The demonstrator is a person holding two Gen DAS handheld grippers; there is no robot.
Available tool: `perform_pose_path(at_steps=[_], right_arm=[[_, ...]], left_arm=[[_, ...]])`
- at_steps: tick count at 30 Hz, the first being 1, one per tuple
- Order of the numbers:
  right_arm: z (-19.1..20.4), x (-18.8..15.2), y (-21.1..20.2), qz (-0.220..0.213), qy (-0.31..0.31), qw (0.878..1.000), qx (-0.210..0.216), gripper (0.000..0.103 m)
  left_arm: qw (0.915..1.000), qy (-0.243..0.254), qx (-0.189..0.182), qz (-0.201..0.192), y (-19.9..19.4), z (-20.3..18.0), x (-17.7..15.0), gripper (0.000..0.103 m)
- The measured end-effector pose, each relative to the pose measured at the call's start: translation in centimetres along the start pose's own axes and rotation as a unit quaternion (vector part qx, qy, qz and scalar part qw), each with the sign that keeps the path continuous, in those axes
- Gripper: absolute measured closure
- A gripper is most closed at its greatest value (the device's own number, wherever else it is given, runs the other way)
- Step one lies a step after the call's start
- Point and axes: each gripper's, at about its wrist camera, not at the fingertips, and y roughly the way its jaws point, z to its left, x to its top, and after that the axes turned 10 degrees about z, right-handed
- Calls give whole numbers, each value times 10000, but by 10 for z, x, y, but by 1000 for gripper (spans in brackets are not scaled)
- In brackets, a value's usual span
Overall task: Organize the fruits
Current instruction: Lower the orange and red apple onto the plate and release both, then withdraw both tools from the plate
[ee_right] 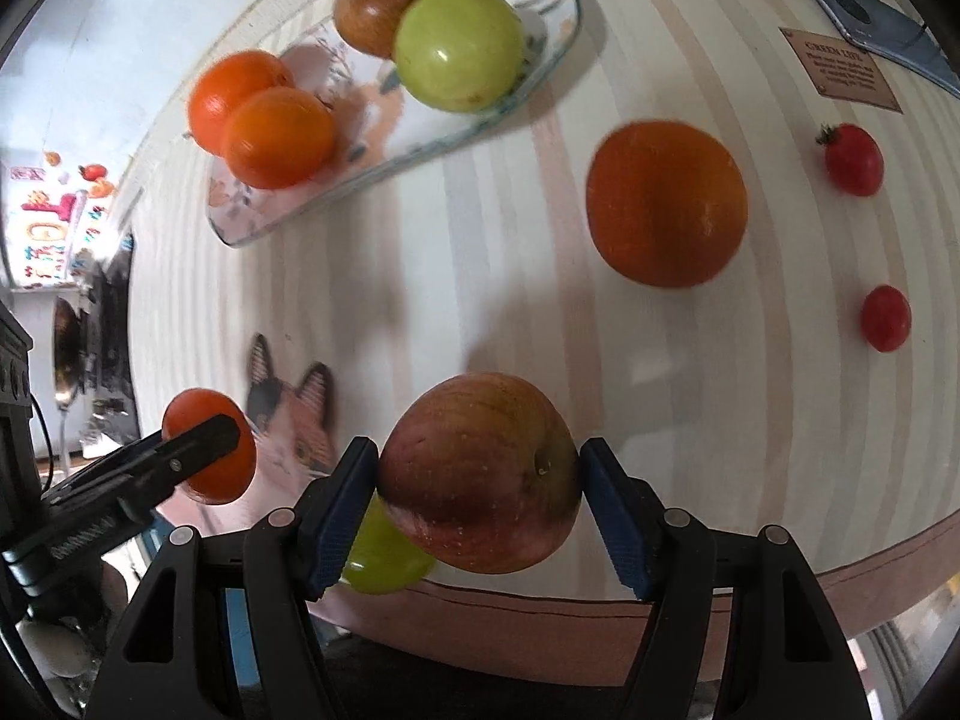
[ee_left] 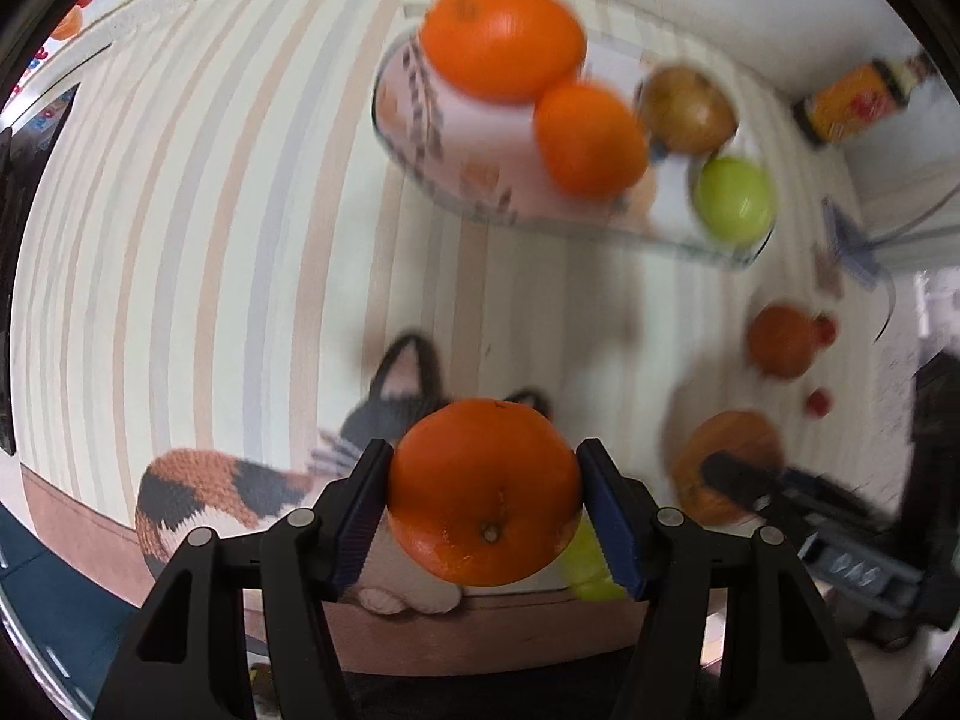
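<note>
The left claw (ee_left: 485,504) grips an orange (ee_left: 483,491); the right claw (ee_right: 480,480) grips an apple (ee_right: 480,471). Both half hide a green fruit (ee_right: 384,555) beneath. The tray (ee_left: 420,138) looks blurred.

You see a matt striped tablecloth (ee_right: 690,420) under a glossy glass plate (ee_right: 564,42). The green apple (ee_right: 459,48) shines smooth, the held orange (ee_left: 486,492) shows a pitted peel. Ribbed blue pads (ee_right: 615,522) line black matt plastic fingers.

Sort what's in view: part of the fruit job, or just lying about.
Job: left claw gripping an orange; right claw gripping a red apple; glass plate; loose orange; cherry tomatoes.

Lying about: phone; bottle.
</note>
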Motion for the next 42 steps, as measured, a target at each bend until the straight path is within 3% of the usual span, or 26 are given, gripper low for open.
perform_pose_path(at_steps=[7,13,19,29,30,32,37,42], right_arm=[[25,33,-39,-378,-41,9983,436,31],[60,91,-74,-834,-87,9947,589,31],[98,154,-91,-954,-206,9946,355,31],[125,226,-49,-601,-336,9972,-306,29],[125,229,-45,-510,-367,9974,-356,27],[130,236,-44,-393,-421,9975,-408,8],[134,238,-46,-253,-578,9965,-553,8],[130,225,-63,-438,-656,9949,-624,8]], left_arm=[[9986,-187,-218,-437,-44,8,57,42],[9982,-374,-235,-399,-44,20,105,42],[9981,-500,-261,-250,-32,23,132,42],[9990,-440,13,-86,-14,22,138,42],[9989,-451,68,-107,-12,22,139,30],[9988,-447,-35,-185,-16,24,137,2],[9980,-497,-158,-360,-30,27,137,1],[9970,-529,87,-552,-45,29,129,1]])
